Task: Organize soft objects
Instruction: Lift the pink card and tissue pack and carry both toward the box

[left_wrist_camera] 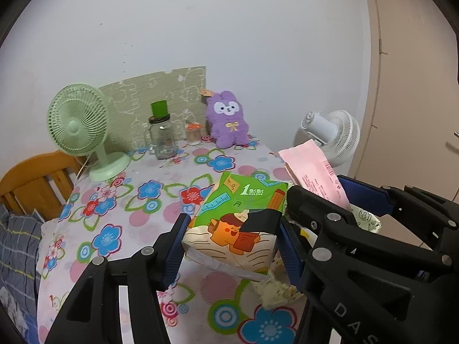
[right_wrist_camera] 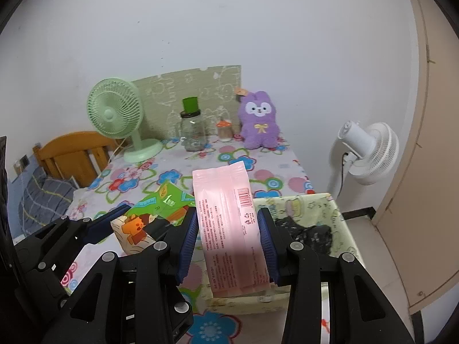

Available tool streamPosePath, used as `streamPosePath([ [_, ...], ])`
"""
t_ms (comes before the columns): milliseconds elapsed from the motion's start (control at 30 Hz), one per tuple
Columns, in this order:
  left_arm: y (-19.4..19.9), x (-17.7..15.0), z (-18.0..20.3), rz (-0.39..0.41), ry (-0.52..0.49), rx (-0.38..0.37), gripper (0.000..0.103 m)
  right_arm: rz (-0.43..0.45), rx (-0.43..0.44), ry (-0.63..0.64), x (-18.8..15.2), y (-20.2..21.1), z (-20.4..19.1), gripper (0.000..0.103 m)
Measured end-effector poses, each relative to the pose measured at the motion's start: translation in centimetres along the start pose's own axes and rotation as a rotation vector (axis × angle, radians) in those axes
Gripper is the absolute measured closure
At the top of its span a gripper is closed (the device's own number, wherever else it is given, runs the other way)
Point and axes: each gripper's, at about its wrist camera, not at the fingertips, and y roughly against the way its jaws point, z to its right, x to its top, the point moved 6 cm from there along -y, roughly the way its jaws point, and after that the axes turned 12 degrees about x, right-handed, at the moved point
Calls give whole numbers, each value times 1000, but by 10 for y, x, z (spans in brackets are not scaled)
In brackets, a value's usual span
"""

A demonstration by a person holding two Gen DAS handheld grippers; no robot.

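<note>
My left gripper [left_wrist_camera: 231, 235] is shut on a green and orange tissue pack [left_wrist_camera: 241, 218], held above the flowered tablecloth [left_wrist_camera: 129, 200]. My right gripper [right_wrist_camera: 228, 238] is shut on a pink wipes pack [right_wrist_camera: 226, 215], held upright over a pale green fabric box [right_wrist_camera: 338, 209] at the table's right front corner. Each gripper shows in the other's view: the right gripper [left_wrist_camera: 344, 209] with the pink pack [left_wrist_camera: 312, 169], the left gripper [right_wrist_camera: 143, 223] with the tissue pack [right_wrist_camera: 149, 215]. A purple plush bunny [left_wrist_camera: 228, 120] sits at the back by the wall.
A green desk fan [left_wrist_camera: 77, 123], a glass jar with a green cup on it [left_wrist_camera: 162, 132] and a small orange-lidded jar [left_wrist_camera: 193, 133] stand at the back. A white floor fan [right_wrist_camera: 370, 152] stands right of the table. A wooden bed frame [left_wrist_camera: 34, 177] is left.
</note>
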Motion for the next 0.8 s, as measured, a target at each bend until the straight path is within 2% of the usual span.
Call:
streamPosePath([
  [567,-28,13,61,-6,-84,-82,42,0,-96,-67,-1,-5,65,58],
  [800,-43,12,79,-27,-99,-107,42,-15,-103,-91,-6,-13,87,58],
])
